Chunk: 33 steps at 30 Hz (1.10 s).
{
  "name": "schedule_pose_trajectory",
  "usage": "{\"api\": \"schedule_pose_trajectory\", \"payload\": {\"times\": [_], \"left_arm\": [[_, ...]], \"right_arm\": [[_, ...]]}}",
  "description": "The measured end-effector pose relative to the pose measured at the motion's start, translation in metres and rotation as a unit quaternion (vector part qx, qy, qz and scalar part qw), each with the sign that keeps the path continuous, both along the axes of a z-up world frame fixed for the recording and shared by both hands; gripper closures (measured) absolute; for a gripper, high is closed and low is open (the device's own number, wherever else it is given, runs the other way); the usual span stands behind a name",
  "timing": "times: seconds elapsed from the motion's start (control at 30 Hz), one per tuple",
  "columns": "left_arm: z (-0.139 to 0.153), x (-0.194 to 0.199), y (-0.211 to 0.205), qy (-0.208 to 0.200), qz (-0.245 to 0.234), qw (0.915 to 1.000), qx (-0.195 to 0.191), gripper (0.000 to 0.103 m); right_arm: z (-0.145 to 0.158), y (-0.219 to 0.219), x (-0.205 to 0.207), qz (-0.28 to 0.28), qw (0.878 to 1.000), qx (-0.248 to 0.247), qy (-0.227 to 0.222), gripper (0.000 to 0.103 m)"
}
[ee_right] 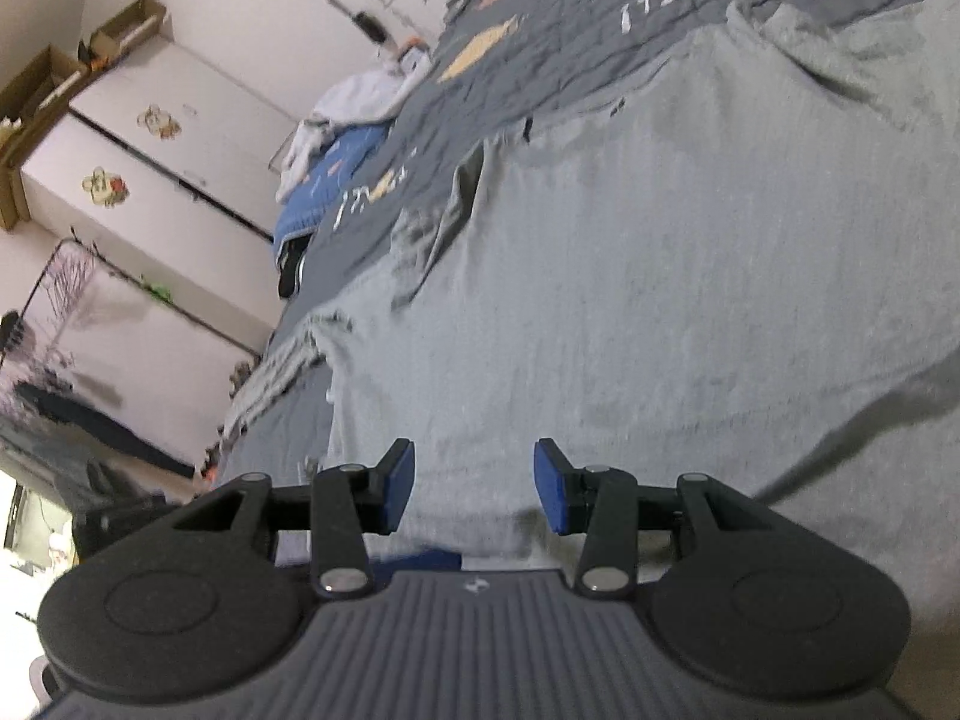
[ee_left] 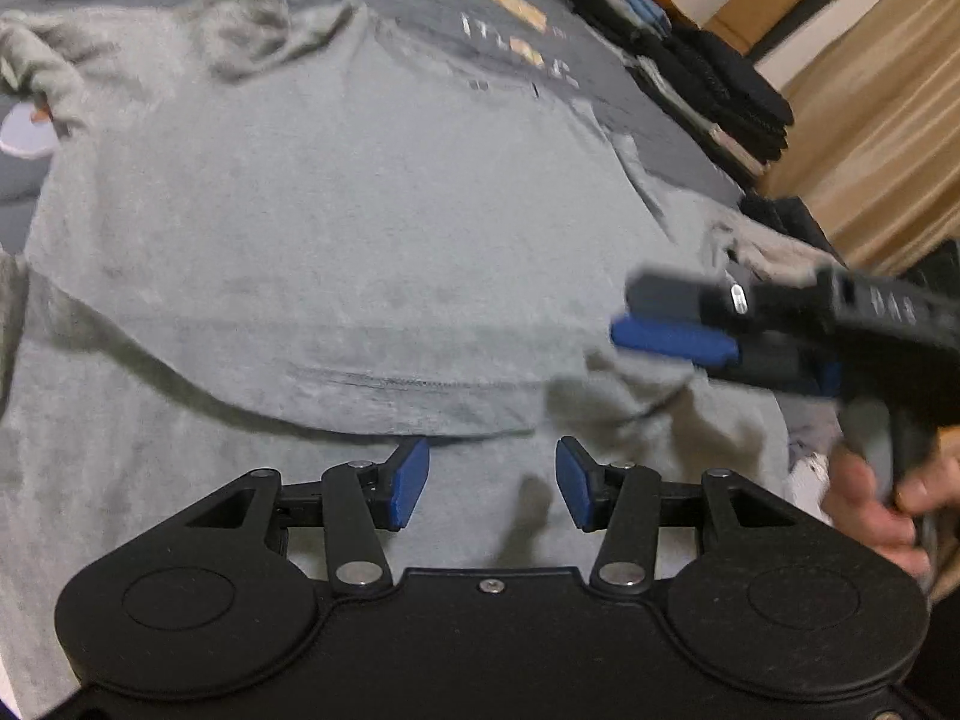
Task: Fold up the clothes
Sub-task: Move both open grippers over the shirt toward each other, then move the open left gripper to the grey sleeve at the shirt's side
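Both grippers' fingers stand apart with nothing between them: the left gripper (ee_left: 492, 483) and right gripper (ee_right: 474, 483) hover over the grey shirt (ee_left: 336, 228). It lies spread on the dark quilt (ee_right: 540, 42), its near part folded over.

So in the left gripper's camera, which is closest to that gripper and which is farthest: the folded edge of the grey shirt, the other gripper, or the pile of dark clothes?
From the left gripper:
1. Folded edge of the grey shirt, just ahead of the fingertips.
2. Right gripper, farther ahead, to the right, over the shirt.
3. Pile of dark clothes, far off at the upper right, past the shirt.
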<state>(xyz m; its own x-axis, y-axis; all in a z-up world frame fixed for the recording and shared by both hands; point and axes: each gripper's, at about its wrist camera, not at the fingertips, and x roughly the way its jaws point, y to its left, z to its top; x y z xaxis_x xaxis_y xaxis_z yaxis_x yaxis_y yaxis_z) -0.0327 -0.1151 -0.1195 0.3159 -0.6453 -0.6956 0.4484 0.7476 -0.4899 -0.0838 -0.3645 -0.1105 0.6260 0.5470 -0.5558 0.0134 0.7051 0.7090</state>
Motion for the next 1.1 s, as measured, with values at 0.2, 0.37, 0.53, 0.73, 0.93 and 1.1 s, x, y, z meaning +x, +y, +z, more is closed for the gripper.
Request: {"api": "schedule_pose_trajectory", "payload": {"times": [0.2,0.37,0.53,0.73,0.93,1.1], "left_arm": [[0.015,0.011,0.013,-0.064,0.093,0.9935,-0.017,0.056],[0.016,0.018,0.017,-0.056,0.115,0.9915,-0.022,0.056],[0.014,0.016,0.017,-0.055,0.109,0.9925,-0.013,0.056],[0.019,0.016,0.024,-0.061,0.120,0.9904,-0.031,0.056],[0.024,0.010,0.014,-0.050,0.063,0.9954,-0.053,0.055],[0.017,0.002,-0.006,-0.029,-0.013,0.9982,-0.051,0.054]], "right_arm": [[0.000,0.005,-0.009,0.034,0.999,-0.009,0.009,0.060],[-0.005,0.018,-0.011,0.080,0.996,-0.026,0.022,0.060],[0.008,0.025,-0.018,0.110,0.994,-0.020,-0.003,0.060],[-0.006,0.033,-0.012,0.135,0.989,-0.056,0.032,0.060],[-0.016,-0.001,0.002,0.049,0.997,-0.051,0.032,0.061],[-0.004,-0.027,0.005,-0.023,0.998,-0.052,-0.012,0.060]]}}
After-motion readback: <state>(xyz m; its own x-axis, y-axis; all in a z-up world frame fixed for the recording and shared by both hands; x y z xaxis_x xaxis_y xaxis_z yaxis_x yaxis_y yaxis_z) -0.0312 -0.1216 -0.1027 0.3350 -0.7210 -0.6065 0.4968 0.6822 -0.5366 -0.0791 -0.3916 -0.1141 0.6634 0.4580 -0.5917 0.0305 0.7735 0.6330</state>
